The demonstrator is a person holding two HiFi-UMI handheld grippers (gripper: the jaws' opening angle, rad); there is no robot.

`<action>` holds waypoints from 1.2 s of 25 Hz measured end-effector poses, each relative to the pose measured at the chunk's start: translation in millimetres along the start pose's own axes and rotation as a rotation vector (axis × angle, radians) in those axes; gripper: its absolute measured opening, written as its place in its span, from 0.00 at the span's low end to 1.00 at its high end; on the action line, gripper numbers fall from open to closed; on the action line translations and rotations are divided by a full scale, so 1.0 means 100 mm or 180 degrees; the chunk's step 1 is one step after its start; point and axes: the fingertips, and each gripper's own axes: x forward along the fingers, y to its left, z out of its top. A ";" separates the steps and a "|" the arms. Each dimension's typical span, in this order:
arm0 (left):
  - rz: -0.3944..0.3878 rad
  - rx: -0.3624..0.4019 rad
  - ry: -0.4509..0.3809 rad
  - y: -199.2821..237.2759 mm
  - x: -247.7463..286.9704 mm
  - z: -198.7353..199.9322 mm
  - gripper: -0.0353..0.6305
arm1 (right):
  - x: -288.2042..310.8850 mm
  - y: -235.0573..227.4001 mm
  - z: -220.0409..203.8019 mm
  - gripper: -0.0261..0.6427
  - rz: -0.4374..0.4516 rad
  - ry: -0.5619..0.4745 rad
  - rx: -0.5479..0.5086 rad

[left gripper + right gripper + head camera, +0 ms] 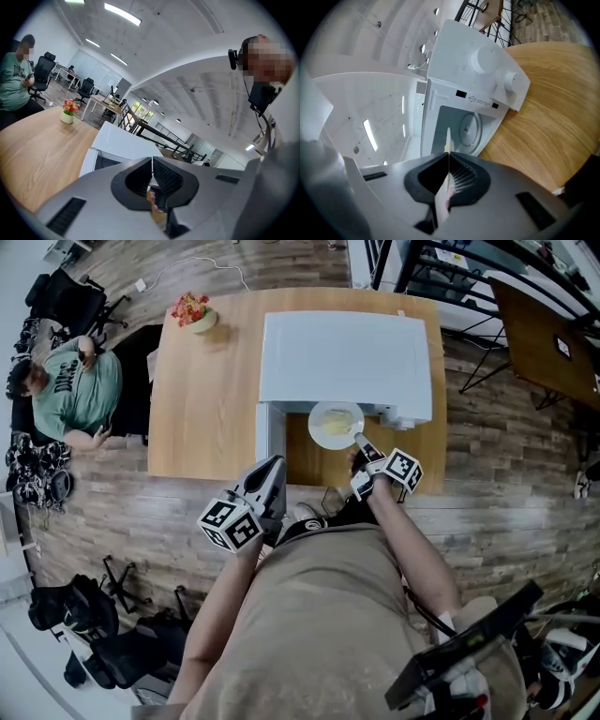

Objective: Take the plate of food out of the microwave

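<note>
Right gripper (360,439) clamps the rim of 1 plate of food (335,424) at frame centre, before 1 microwave (347,357). Left gripper (273,468): closed, empty.

No text can be read: a label (481,100) on the microwave (459,61) and lettering on a seated person's shirt (80,382) are printed too small.

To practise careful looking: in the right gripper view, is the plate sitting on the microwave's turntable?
No: the right claw grips the plate edge-on in front of the microwave, whose turntable is bare.
</note>
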 end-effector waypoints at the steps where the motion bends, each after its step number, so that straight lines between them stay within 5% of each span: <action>1: 0.0003 0.0000 0.0003 0.00 0.00 -0.01 0.06 | -0.05 0.03 -0.01 0.06 0.0007 0.0030 -0.0018; 30: 0.0085 -0.0215 0.0080 0.07 0.03 -0.33 0.06 | -0.67 0.16 -0.21 0.06 0.0351 0.0600 -0.0405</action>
